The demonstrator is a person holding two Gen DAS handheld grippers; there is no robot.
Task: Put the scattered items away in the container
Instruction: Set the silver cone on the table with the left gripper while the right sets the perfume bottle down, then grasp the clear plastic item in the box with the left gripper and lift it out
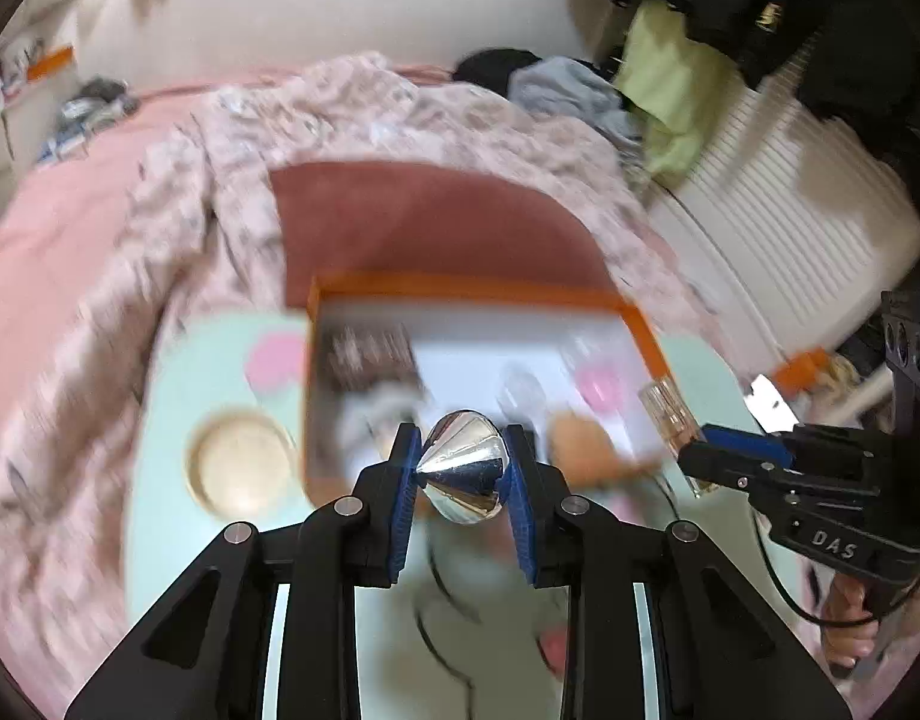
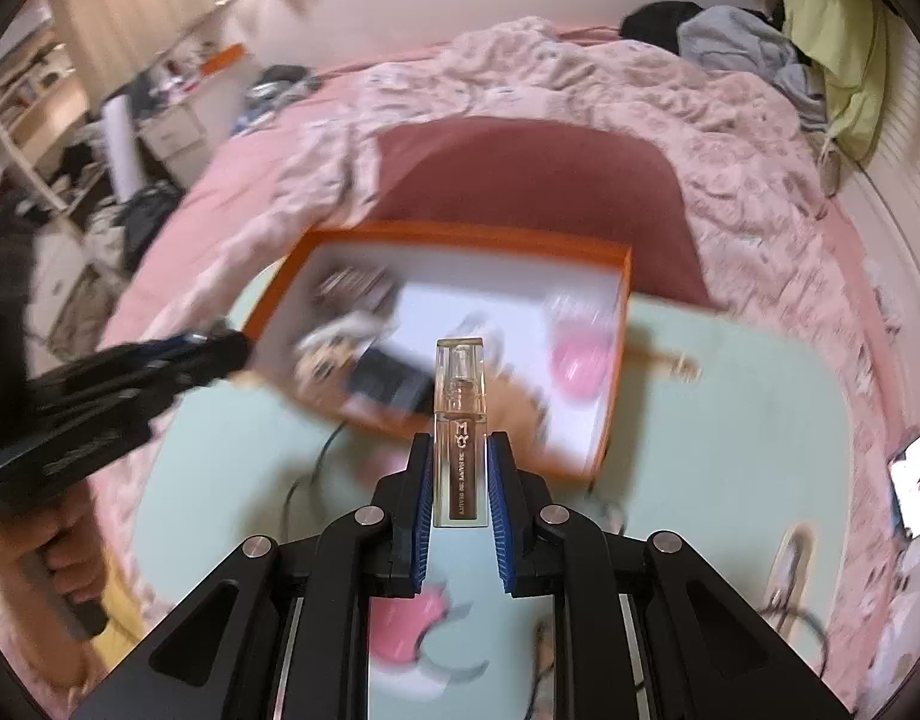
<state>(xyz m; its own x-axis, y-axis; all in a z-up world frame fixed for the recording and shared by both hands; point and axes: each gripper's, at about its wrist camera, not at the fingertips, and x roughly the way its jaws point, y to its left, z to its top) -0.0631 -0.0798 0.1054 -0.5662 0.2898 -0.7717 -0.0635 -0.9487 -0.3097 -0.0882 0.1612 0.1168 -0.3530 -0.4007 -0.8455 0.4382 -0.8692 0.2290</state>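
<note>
An orange-rimmed box [image 1: 460, 287] with a white inside lies on a pale green mat on the bed; it also shows in the right wrist view [image 2: 460, 238]. Several blurred items lie inside it, among them a pink round one [image 2: 580, 366]. My left gripper [image 1: 463, 450] is shut on a shiny silver cone [image 1: 466, 465] and holds it over the box's near edge. My right gripper [image 2: 460, 468] is shut on a clear lip gloss tube [image 2: 460, 420], held in front of the box. The right gripper also shows in the left wrist view [image 1: 688, 447] with the tube [image 1: 670, 414].
A round cream compact [image 1: 240, 459] lies on the green mat [image 1: 177, 372] left of the box. A black cable [image 2: 315, 468] runs across the mat. A phone [image 2: 916, 480] lies at the right. Pink bedding [image 2: 730, 138] and a dark red cushion [image 2: 532, 174] surround the mat.
</note>
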